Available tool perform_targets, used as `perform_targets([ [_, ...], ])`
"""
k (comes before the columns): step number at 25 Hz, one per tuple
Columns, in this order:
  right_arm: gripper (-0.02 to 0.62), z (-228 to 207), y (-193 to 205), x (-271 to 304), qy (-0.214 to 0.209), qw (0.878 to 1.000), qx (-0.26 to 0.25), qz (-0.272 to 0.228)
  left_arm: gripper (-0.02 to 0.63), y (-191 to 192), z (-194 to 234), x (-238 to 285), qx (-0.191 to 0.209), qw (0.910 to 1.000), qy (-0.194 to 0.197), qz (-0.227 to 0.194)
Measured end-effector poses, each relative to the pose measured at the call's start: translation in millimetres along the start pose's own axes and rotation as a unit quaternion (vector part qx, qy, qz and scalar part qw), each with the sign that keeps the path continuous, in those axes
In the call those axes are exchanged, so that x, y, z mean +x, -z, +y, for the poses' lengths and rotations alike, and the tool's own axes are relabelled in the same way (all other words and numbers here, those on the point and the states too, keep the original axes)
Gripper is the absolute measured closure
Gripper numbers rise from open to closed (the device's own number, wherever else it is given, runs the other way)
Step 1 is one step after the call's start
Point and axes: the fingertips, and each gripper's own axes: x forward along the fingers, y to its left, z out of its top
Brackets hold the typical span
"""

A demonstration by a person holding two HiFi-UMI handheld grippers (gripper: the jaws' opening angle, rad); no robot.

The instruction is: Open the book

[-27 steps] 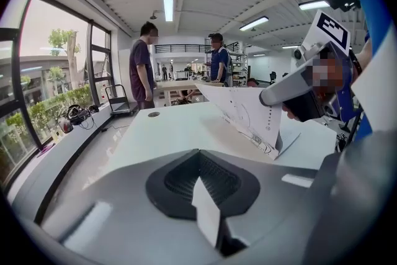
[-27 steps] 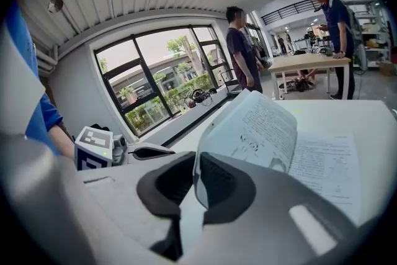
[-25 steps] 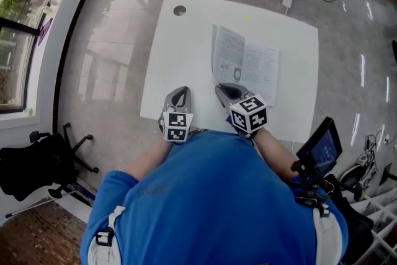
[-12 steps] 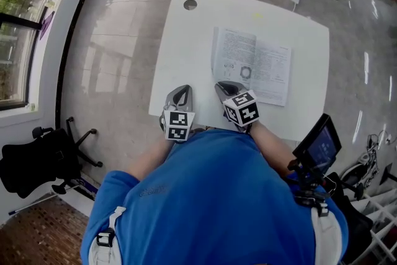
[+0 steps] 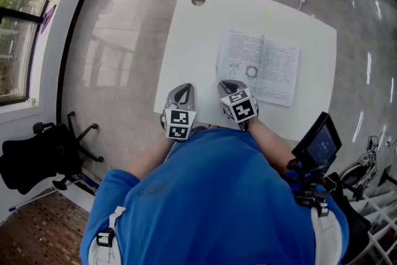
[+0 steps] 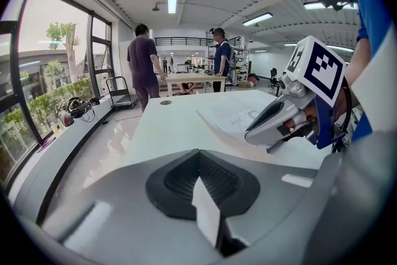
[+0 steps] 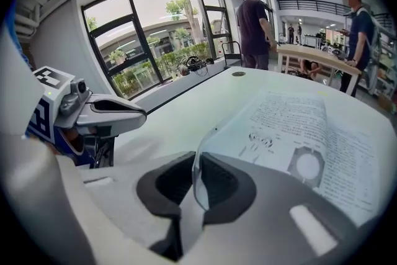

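Observation:
The book [image 5: 260,65] lies open on the white table [image 5: 192,40], printed pages up. My right gripper [image 5: 228,87] is at the book's near left corner. In the right gripper view the left page [image 7: 273,127] curls up at its edge, which runs down into the slot between the jaws of my right gripper [image 7: 195,186], and they are shut on it. My left gripper [image 5: 180,91] hovers over bare table to the left of the book, apart from it. In its own view the left gripper [image 6: 203,198] is shut with nothing between the jaws, and the right gripper [image 6: 279,121] shows beside the book [image 6: 232,113].
A round cable hole [image 5: 198,0] sits near the table's far left corner. Two people [image 6: 144,62] [image 7: 358,22] stand beyond the far edge by another table [image 6: 189,79]. A black office chair [image 5: 37,158] stands at the left and a screen on a stand [image 5: 319,143] at the right.
My right gripper has sunk and tipped further down at the book's near left corner. The left gripper has shifted a little. The book lies open as before.

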Motion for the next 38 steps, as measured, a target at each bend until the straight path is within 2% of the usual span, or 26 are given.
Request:
perform_targets([
  [16, 0.531, 10.7, 8.4, 12.7, 0.004, 0.998, -0.042, 0.051, 0.603, -0.7, 1.5, -2.2, 0.009, 0.9999, 0.007, 0.002],
  [29, 0.425, 18.2, 16.7, 17.7, -0.026, 0.998, -0.028, 0.043, 0.603, -2.4, -5.0, -1.2, 0.017, 0.9998, 0.013, -0.004],
  [38, 0.420, 20.2, 12.5, 11.4, -0.023, 0.999, -0.028, 0.031, 0.603, -5.7, -10.2, -0.4, 0.024, 0.9995, 0.018, -0.009],
])
